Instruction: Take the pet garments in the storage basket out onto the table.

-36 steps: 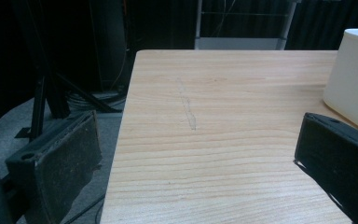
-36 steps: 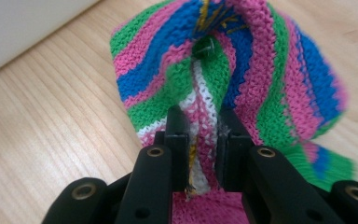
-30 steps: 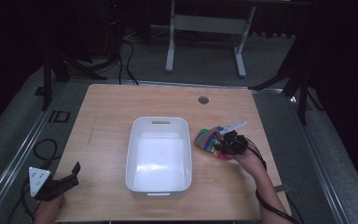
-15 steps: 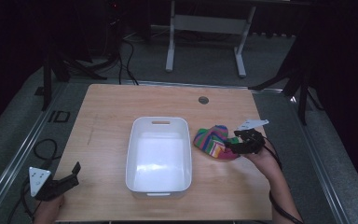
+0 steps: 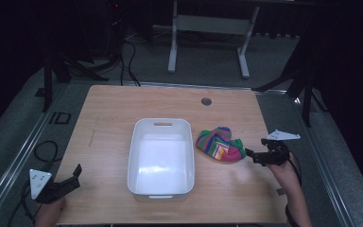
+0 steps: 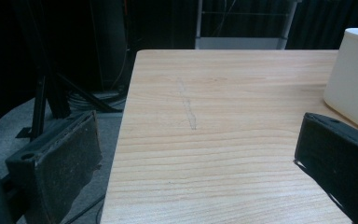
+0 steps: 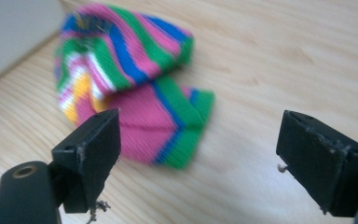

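A crumpled striped cloth (image 5: 220, 144) in pink, green, blue and yellow lies on the wooden table just right of a white plastic bin (image 5: 160, 157). My right gripper (image 5: 253, 154) sits a little to the cloth's right, jaws open, nothing held. In the right gripper view the striped cloth (image 7: 135, 88) lies just beyond the open right gripper (image 7: 198, 154). My left gripper (image 5: 73, 176) rests at the table's front left corner, open and empty. The left gripper view has the left gripper (image 6: 196, 165) spread wide over bare wood, the bin's wall (image 6: 354, 79) at the right.
The wooden table (image 5: 113, 113) has a round grommet hole (image 5: 206, 101) near its far edge. A metal stand (image 5: 208, 23) and cables (image 5: 127, 52) lie on the dark floor beyond. Each gripper trails a cable off the table's front corners.
My right gripper has let go of the striped cloth and drawn back to the right, away from it. The cloth now lies flatter on the table. The left gripper has stayed put.
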{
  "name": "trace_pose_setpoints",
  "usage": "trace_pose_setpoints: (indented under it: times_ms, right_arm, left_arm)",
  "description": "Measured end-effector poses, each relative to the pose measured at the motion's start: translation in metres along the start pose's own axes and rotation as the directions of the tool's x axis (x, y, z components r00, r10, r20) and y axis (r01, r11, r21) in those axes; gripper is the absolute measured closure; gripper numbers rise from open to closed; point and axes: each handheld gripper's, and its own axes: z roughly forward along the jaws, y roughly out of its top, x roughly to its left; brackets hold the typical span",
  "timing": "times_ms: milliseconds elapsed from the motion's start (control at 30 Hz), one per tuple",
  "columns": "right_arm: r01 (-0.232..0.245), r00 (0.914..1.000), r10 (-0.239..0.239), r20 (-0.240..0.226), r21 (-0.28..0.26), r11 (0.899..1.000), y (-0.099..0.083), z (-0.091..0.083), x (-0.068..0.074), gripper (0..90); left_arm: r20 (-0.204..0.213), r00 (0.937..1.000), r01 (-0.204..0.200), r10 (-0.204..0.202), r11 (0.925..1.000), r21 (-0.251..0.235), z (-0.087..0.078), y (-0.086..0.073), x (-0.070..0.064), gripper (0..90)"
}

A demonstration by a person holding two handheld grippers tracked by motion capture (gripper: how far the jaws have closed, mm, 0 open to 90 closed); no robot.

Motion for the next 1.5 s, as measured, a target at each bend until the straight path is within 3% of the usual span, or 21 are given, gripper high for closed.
trace_pose_setpoints:
  times_ms: [67,167,333,400,567,700,1100,1167,1333,1433,1500]
  right_arm:
    - [-0.032,0.9992,0.031,0.025,0.011,0.999,-0.015,0.000,-0.007,12.9]
    - [-0.068,0.9957,0.069,0.061,-0.017,0.998,-0.030,-0.002,-0.011,12.7]
    - [-0.083,0.9885,0.091,0.121,-0.069,0.994,-0.053,-0.007,-0.014,12.7]
    - [-0.098,0.9827,0.112,0.147,-0.100,0.990,-0.061,-0.009,-0.014,12.7]
    - [-0.105,0.9582,0.141,0.249,-0.152,0.983,-0.081,-0.014,-0.009,12.8]
    - [-0.114,0.9547,0.163,0.249,-0.200,0.973,-0.092,-0.019,-0.005,12.8]
    - [-0.147,0.9303,0.234,0.282,-0.298,0.943,-0.111,-0.034,0.004,13.0]
    - [-0.155,0.9261,0.256,0.277,-0.340,0.928,-0.113,-0.037,0.004,13.0]
    - [-0.163,0.9261,0.272,0.261,-0.373,0.913,-0.117,-0.040,0.004,13.1]
    - [-0.162,0.9225,0.276,0.270,-0.376,0.912,-0.118,-0.040,0.004,13.1]
    - [-0.179,0.9204,0.295,0.257,-0.394,0.902,-0.119,-0.041,0.002,13.2]
  left_arm:
    - [0.000,1.0000,0.000,0.000,1.0000,0.000,0.000,0.000,0.000,0.9]
    - [-0.001,1.0000,0.000,0.000,1.0000,0.001,0.000,0.000,0.000,0.9]
    - [-0.002,1.0000,0.001,-0.001,1.0000,0.001,0.000,0.000,0.000,0.9]
    - [-0.003,1.0000,0.002,-0.002,1.0000,-0.001,0.000,0.000,0.000,0.9]
    - [-0.002,1.0000,0.001,-0.001,1.0000,0.000,0.000,0.000,0.000,0.9]
    - [-0.002,1.0000,0.001,-0.001,1.0000,0.000,0.000,0.000,0.000,0.9]
    - [-0.003,1.0000,0.000,0.000,1.0000,-0.002,0.000,0.000,-0.001,0.9]
    - [-0.003,1.0000,0.000,0.000,1.0000,-0.001,0.000,0.000,0.000,0.9]
    - [-0.003,1.0000,0.000,0.000,1.0000,0.000,0.000,0.000,0.000,0.9]
    - [-0.003,1.0000,0.000,0.000,1.0000,-0.001,0.000,0.000,0.000,0.9]
    - [-0.003,1.0000,0.000,0.000,1.0000,0.000,0.000,0.000,0.000,0.9]
